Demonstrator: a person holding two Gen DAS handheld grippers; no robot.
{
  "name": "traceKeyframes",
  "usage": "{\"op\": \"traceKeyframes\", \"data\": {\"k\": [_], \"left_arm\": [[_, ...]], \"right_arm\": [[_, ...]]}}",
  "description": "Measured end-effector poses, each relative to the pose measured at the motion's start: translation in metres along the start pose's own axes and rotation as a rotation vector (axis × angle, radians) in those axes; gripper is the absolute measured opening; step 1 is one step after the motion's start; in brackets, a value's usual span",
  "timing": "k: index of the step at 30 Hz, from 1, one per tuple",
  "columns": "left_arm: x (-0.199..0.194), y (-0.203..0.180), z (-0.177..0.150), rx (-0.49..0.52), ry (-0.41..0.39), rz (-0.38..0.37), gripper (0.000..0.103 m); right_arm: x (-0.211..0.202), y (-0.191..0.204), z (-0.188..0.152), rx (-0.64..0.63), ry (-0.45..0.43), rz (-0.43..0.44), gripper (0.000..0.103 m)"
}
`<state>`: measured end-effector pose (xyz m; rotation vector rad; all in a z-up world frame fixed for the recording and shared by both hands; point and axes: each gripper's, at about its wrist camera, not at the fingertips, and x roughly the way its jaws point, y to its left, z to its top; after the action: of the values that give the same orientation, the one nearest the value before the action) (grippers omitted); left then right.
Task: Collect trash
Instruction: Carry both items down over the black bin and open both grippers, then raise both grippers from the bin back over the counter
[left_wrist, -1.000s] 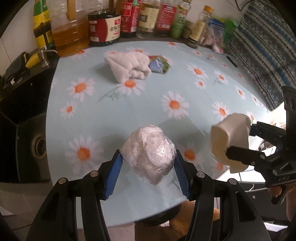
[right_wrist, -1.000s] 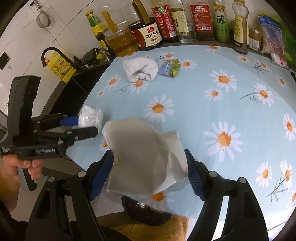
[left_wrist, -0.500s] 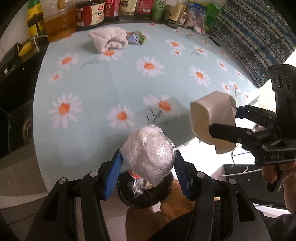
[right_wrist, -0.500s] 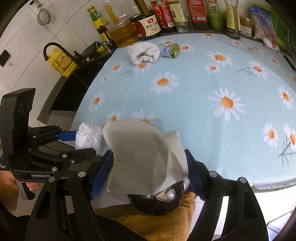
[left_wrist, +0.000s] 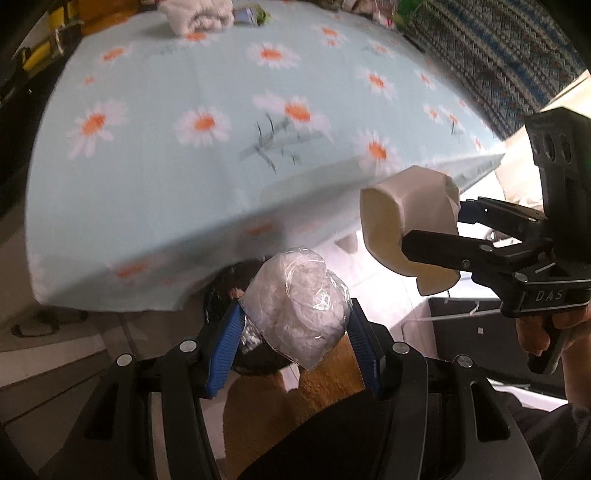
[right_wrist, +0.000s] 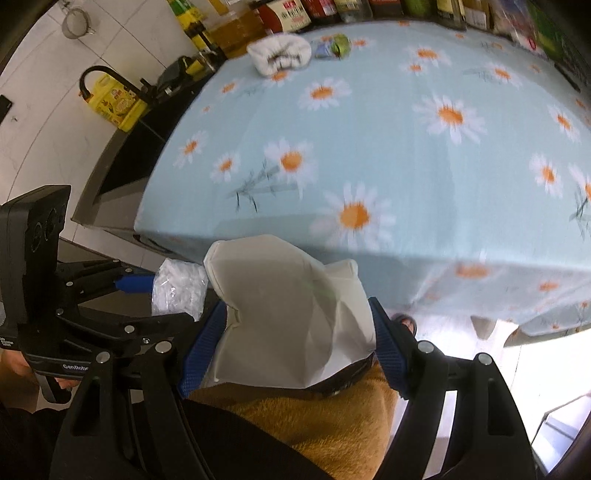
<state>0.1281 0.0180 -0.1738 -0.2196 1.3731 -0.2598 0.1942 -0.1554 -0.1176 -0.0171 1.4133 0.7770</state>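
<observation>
So you've got a clear plastic bag stuffed with white tissue (left_wrist: 297, 302) pinched between the blue pads of your left gripper (left_wrist: 295, 334), jaws partway closed and snug on both sides of it. Your right gripper (right_wrist: 291, 345) is doing the same with a crumpled off-white paper wrapper (right_wrist: 291, 314), spread a bit wider since that thing is bulkier. Both bits of trash hang off the near edge of the table, the two grippers side by side, and a dark round bin (left_wrist: 225, 284) sits right under the bag, with an orange fuzzy cloth (right_wrist: 332, 417) below.

The table wears a light blue tablecloth (right_wrist: 388, 147) printed with white-and-orange daisies. At its far side lie a rolled white towel (right_wrist: 279, 53) and a small green packet (right_wrist: 332, 46) just beside it, with a row of bottles (right_wrist: 332, 9) behind them; their labels are too blurry to read. A yellow jug (right_wrist: 112, 99) stands by a white tiled wall. You can read "GenRobo" on the left gripper and "DAS" on the right one.
</observation>
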Motion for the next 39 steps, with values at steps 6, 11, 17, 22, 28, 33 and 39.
{"op": "traceKeyframes", "data": {"k": [6,11,17,22,28,33,39], "left_arm": [[0.026,0.003,-0.013,0.002,0.069,0.003,0.054],[0.048,0.013,-0.022,-0.021,0.128,0.009,0.054],[0.077,0.026,-0.029,-0.055,0.188,0.014,0.054],[0.092,0.034,-0.033,-0.080,0.210,0.011,0.054],[0.098,0.035,-0.030,-0.091,0.217,0.007,0.055],[0.097,0.036,-0.028,-0.108,0.218,-0.005,0.059],[0.091,0.038,-0.028,-0.110,0.202,0.020,0.065]], "right_arm": [[0.020,-0.007,-0.016,0.033,0.063,0.008,0.075],[0.042,-0.019,-0.030,0.075,0.125,0.013,0.076],[0.072,-0.024,-0.042,0.109,0.190,0.024,0.076],[0.086,-0.028,-0.045,0.137,0.213,0.013,0.076],[0.096,-0.034,-0.042,0.163,0.220,0.032,0.076],[0.102,-0.033,-0.040,0.178,0.258,0.064,0.077],[0.102,-0.034,-0.037,0.186,0.256,0.059,0.082]]}}
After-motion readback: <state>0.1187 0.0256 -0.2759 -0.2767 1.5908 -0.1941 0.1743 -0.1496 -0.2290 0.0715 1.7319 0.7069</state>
